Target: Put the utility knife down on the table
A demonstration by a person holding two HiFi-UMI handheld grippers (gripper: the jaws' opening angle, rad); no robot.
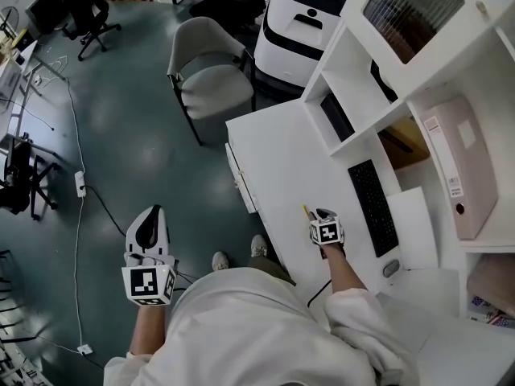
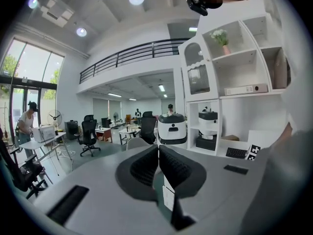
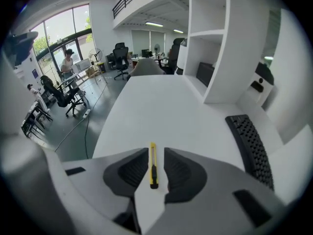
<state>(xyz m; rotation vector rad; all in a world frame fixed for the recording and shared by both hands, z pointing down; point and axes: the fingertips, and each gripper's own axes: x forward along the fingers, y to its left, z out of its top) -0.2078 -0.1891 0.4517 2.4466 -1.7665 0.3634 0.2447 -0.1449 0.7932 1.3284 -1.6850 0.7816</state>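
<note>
A yellow utility knife (image 3: 153, 166) lies flat on the white table (image 3: 156, 106). In the right gripper view it shows in the gap between the jaws, below them and clear of both pads. My right gripper (image 3: 156, 151) is open and points steeply down over it. In the head view the right gripper (image 1: 320, 214) hangs near the table's front edge, and the knife's yellow tip (image 1: 306, 211) pokes out beside it. My left gripper (image 1: 151, 212) is off the table over the floor at the left. It is shut with nothing in it (image 2: 157, 151).
A black keyboard (image 1: 374, 206) lies right of the knife, with a mouse (image 1: 391, 268) near it. White shelves (image 1: 378, 79) holding a binder (image 1: 459, 167) rise along the table's far side. A grey chair (image 1: 209, 71) and a printer (image 1: 298, 22) stand beyond the table's end.
</note>
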